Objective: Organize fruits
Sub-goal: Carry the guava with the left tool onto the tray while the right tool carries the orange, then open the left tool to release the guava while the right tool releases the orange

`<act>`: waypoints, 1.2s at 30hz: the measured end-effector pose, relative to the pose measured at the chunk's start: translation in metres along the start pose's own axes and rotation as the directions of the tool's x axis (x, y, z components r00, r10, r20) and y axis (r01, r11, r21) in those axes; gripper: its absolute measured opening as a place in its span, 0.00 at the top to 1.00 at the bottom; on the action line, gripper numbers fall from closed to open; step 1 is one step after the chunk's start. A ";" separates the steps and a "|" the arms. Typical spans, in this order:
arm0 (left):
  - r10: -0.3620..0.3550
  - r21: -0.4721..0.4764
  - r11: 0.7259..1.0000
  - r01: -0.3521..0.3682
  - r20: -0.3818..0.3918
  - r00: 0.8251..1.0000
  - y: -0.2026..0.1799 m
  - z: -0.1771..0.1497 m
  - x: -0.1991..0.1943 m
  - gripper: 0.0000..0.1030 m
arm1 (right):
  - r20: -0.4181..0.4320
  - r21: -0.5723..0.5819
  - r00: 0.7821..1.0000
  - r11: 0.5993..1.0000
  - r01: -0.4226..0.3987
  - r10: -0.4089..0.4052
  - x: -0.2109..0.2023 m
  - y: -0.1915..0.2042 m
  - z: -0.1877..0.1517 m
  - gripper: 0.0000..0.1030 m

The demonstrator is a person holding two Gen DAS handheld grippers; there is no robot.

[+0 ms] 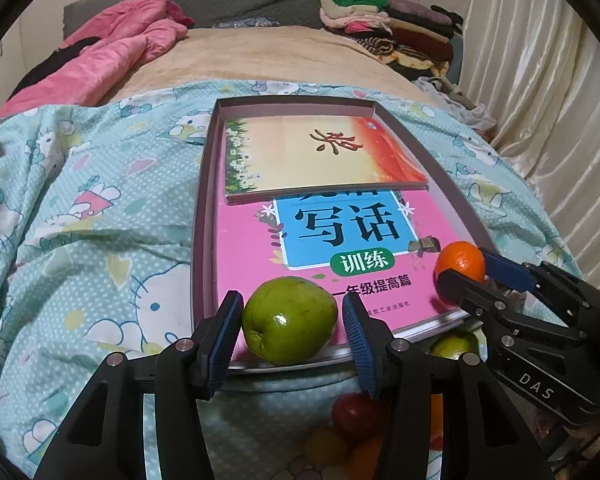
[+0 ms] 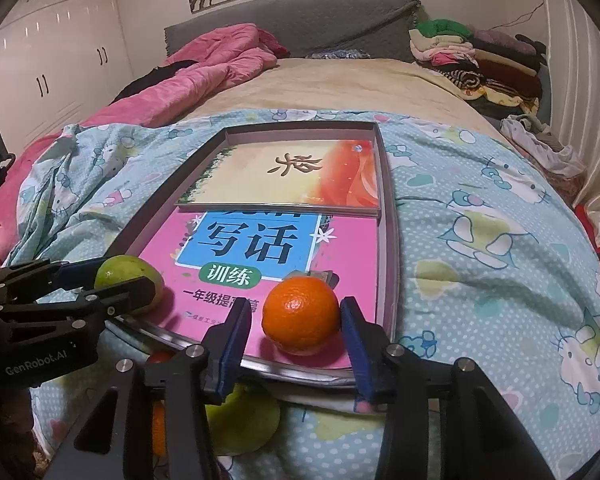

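Left gripper [image 1: 292,330]: jaws part open, pads flanking green apple [image 1: 289,320], left pad touching, right pad just clear. Right gripper [image 2: 296,328]: jaws part open around orange [image 2: 301,314], small gaps both sides; not gripping. Quilt [image 1: 80,216] covers bed. Shallow box [image 1: 206,216] lies on it, holding pink workbook [image 1: 252,264]. Both fruits sit on workbook's near edge.

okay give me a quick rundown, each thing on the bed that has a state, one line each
Green apple: resting on the pink book, between the left claw pads.
Orange: sitting on the pink book, gaps to both right claw pads.
Pink book: closed, flat in the tray.
Tray: open-topped, holding two books.
Yellow book: closed, atop the pink one.
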State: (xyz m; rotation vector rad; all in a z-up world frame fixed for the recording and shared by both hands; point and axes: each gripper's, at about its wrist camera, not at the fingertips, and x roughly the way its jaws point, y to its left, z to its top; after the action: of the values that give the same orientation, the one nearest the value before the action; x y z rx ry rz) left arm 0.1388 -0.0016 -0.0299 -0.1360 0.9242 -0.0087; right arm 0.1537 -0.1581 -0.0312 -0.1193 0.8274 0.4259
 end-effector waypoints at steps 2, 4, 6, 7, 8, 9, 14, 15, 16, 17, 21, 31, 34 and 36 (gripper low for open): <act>-0.010 -0.006 1.000 0.010 0.012 1.000 0.001 0.000 -0.003 0.45 | 0.008 0.000 1.000 1.000 0.000 0.000 -0.001 0.000 0.000 0.55; -0.019 -0.006 1.000 0.019 0.028 0.999 0.001 0.001 -0.008 0.41 | 0.022 -0.001 1.000 1.000 0.000 0.000 -0.004 0.001 0.001 0.51; -0.023 -0.006 1.000 0.024 0.039 0.999 0.001 0.001 -0.012 0.41 | 0.035 0.004 0.999 1.000 -0.007 0.007 -0.007 0.000 0.002 0.47; -0.027 -0.006 1.000 0.027 0.045 0.999 0.000 0.001 -0.014 0.40 | 0.043 0.007 0.999 1.000 -0.012 0.012 -0.009 -0.001 0.003 0.47; -0.029 -0.005 1.000 0.029 0.051 0.998 0.000 0.001 -0.016 0.39 | 0.049 0.008 0.999 1.000 -0.015 0.014 -0.011 -0.001 0.003 0.46; -0.032 -0.005 0.999 0.032 0.055 0.998 0.000 0.001 -0.018 0.39 | 0.054 0.007 0.998 1.000 -0.016 0.015 -0.012 -0.001 0.004 0.46; -0.046 -0.004 0.999 0.046 0.064 0.997 0.000 0.002 -0.024 0.32 | 0.065 0.021 0.998 1.000 -0.014 0.012 -0.016 -0.003 0.004 0.40; -0.048 -0.005 0.999 0.048 0.067 0.997 0.000 0.002 -0.025 0.32 | 0.070 0.023 0.997 1.000 -0.014 0.012 -0.017 -0.003 0.005 0.40; -0.047 -0.006 0.999 0.048 0.070 0.996 0.000 0.002 -0.027 0.31 | 0.076 0.026 0.997 1.000 -0.014 0.012 -0.018 -0.004 0.005 0.40; -0.049 -0.008 0.999 0.049 0.075 0.996 0.001 0.002 -0.029 0.30 | 0.082 0.028 0.997 0.999 -0.015 0.013 -0.019 -0.004 0.005 0.39; -0.054 -0.014 0.998 0.056 0.095 0.994 0.003 0.002 -0.037 0.27 | 0.099 0.034 0.995 0.999 -0.008 0.004 -0.024 -0.006 0.006 0.34; -0.055 -0.039 0.997 0.059 0.104 0.993 0.010 0.000 -0.048 0.26 | 0.136 0.016 0.990 0.999 0.028 -0.030 -0.039 -0.002 0.007 0.26; -0.057 -0.042 0.997 0.061 0.102 0.993 0.012 -0.002 -0.050 0.26 | 0.146 0.001 0.988 0.999 0.042 -0.042 -0.044 0.001 0.006 0.21; -0.057 -0.044 0.997 0.061 0.101 0.993 0.013 -0.003 -0.051 0.25 | 0.152 -0.003 0.987 0.999 0.043 -0.042 -0.047 0.003 0.005 0.21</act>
State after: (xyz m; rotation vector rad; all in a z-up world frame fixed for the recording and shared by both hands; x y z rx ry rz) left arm 0.1045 0.0140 0.0075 -0.2061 0.8209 -0.0345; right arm 0.1276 -0.1697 0.0070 -0.1085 0.6723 0.3920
